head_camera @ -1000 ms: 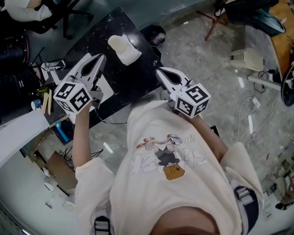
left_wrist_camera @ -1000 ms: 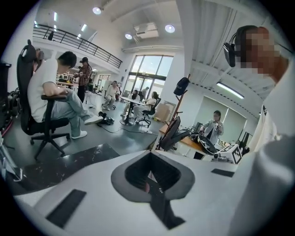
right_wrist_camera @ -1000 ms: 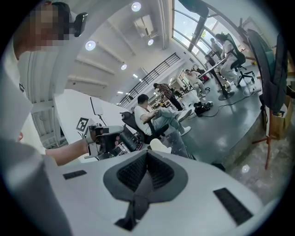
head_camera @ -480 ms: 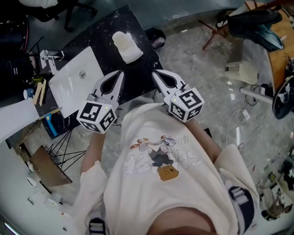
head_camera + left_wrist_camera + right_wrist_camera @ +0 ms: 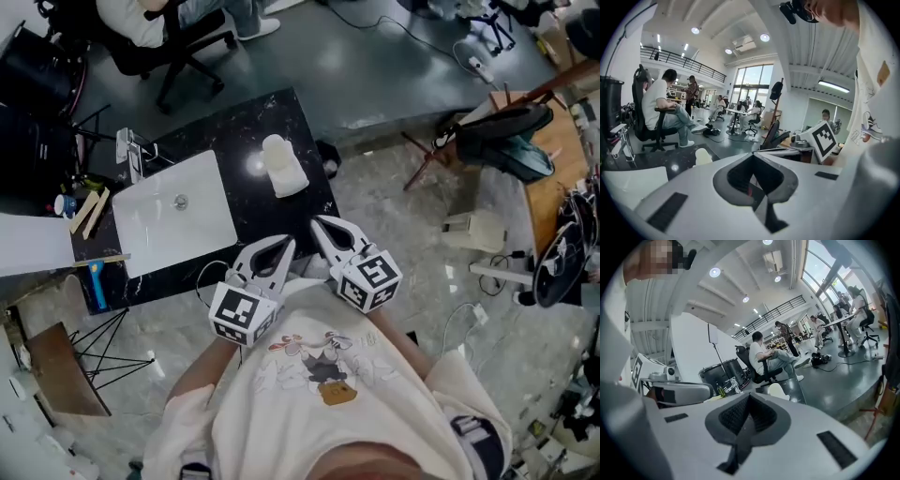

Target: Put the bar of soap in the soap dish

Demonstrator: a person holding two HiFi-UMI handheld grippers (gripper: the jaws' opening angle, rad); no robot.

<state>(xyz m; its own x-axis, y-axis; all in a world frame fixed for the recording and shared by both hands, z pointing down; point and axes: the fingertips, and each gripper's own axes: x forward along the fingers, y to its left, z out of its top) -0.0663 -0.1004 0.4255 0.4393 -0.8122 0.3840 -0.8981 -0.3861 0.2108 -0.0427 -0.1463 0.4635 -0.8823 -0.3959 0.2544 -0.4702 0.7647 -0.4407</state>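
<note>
A cream-white lump [image 5: 283,165], [image 5: 703,156], [image 5: 777,391] stands on the black marble counter [image 5: 246,124] to the right of a white sink [image 5: 178,217]; whether it is the soap, the dish, or both I cannot tell. My left gripper [image 5: 284,243], [image 5: 752,155] and right gripper [image 5: 319,223], [image 5: 749,394] are held close to my chest, side by side, just off the counter's near edge. Both have their jaws shut with nothing between them. Their tips point toward the counter, well short of the white lump.
A faucet [image 5: 131,150] stands at the sink's far edge, with small bottles and wooden sticks [image 5: 87,210] at the counter's left end. A person sits on an office chair [image 5: 164,33] beyond the counter. A tripod and a dark bag [image 5: 497,131] stand on the stone floor to the right.
Both grippers have drawn back from over the counter toward my body. The left one swung right until it sits next to the right one. Jaws stay shut.
</note>
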